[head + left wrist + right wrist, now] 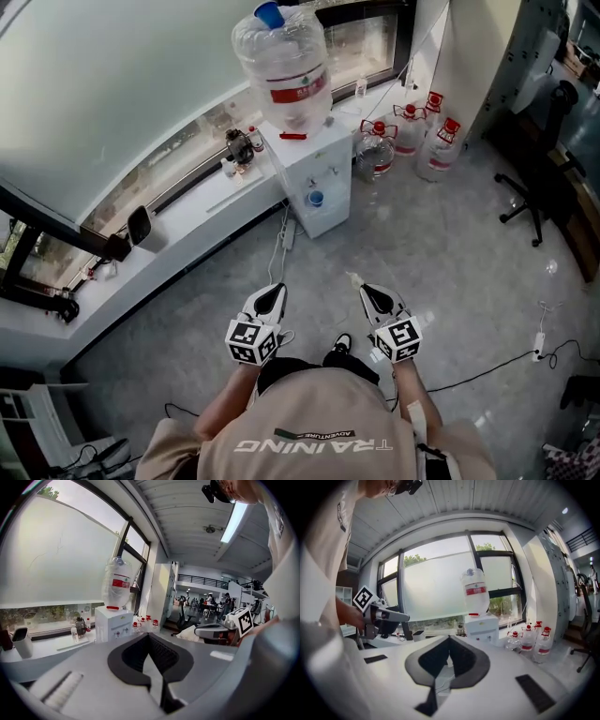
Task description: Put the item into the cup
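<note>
The person stands on a grey polished floor [469, 272], facing a white water dispenser [314, 178] that carries an upturned clear water bottle [281, 66] with a red label; the left gripper [274, 292] and the right gripper [371, 294] are held side by side in front of the body, well apart from the dispenser and pointing towards it; each gripper's own view shows its dark jaws clenched tip to tip with nothing between them. The dispenser stands against a long white window sill [187, 220]; on the sill, just left of the dispenser, stand a few small bottles [246, 145], and further left a dark tilted container [139, 225]. Right of the dispenser three clear jugs with red caps [411, 139] sit on the floor; a black office chair [544, 187] stands beyond them. Which of these things is the item, or the cup, cannot be told from any view.
</note>
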The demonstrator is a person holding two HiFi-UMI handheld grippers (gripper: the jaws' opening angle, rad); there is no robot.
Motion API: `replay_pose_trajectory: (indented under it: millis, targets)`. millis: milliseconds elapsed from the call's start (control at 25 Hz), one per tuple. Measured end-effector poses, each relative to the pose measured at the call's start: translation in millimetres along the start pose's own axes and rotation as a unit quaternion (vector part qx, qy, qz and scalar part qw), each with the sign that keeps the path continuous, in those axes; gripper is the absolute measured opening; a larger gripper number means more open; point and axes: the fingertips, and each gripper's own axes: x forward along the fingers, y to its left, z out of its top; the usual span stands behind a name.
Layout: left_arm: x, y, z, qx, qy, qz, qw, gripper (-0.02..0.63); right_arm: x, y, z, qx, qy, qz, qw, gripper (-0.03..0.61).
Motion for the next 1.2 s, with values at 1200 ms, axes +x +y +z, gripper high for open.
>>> replay_pose_trajectory:
  millis: [1200]
  targets:
    - [166.1,109.1,87.4,0.028,-0.009,-0.06,0.9978,0.008,158.9,-91.0,55.2,0.001,0.005,-0.019,1.0,0.011]
